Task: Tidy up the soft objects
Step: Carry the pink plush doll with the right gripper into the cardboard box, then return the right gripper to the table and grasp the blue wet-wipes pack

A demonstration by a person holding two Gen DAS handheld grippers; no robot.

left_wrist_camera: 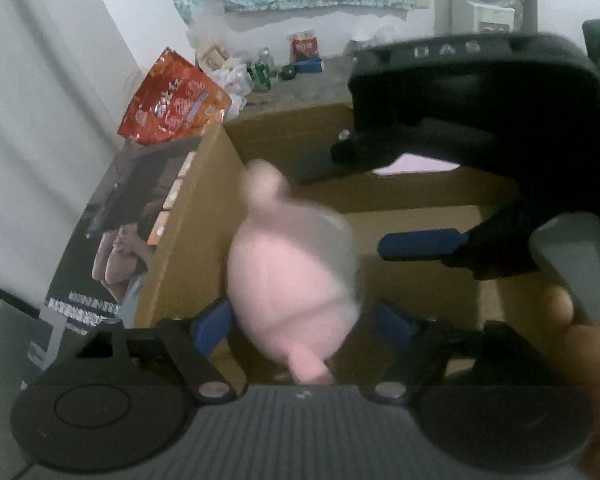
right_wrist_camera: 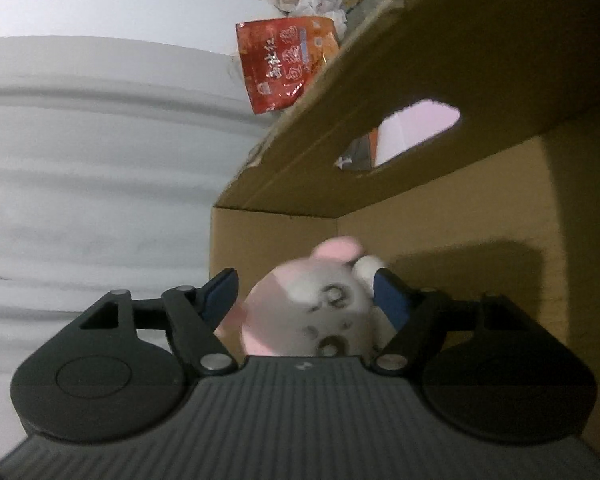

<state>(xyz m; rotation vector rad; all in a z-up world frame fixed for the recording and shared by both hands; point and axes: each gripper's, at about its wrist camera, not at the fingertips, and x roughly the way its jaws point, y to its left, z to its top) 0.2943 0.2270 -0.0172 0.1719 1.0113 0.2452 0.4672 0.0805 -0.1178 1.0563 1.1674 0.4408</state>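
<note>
A pink and white plush toy (left_wrist_camera: 288,280) hangs blurred between the blue pads of my left gripper (left_wrist_camera: 302,326), over the inside of an open cardboard box (left_wrist_camera: 196,220). A gap shows on the toy's right side, and the pads do not press on it. My right gripper (left_wrist_camera: 340,213) reaches into the box from the upper right. In the right wrist view, the plush toy (right_wrist_camera: 312,304) shows its white face between the spread jaws of the right gripper (right_wrist_camera: 304,294). There is a gap on its left, and the right pad (right_wrist_camera: 392,296) is next to its ear.
The box wall (right_wrist_camera: 460,232) has a handle hole (right_wrist_camera: 416,132). A red snack bag (left_wrist_camera: 172,100) lies behind the box near a cluttered floor corner. White cloth (right_wrist_camera: 80,160) is to the left. A hand (left_wrist_camera: 580,340) holds the right gripper.
</note>
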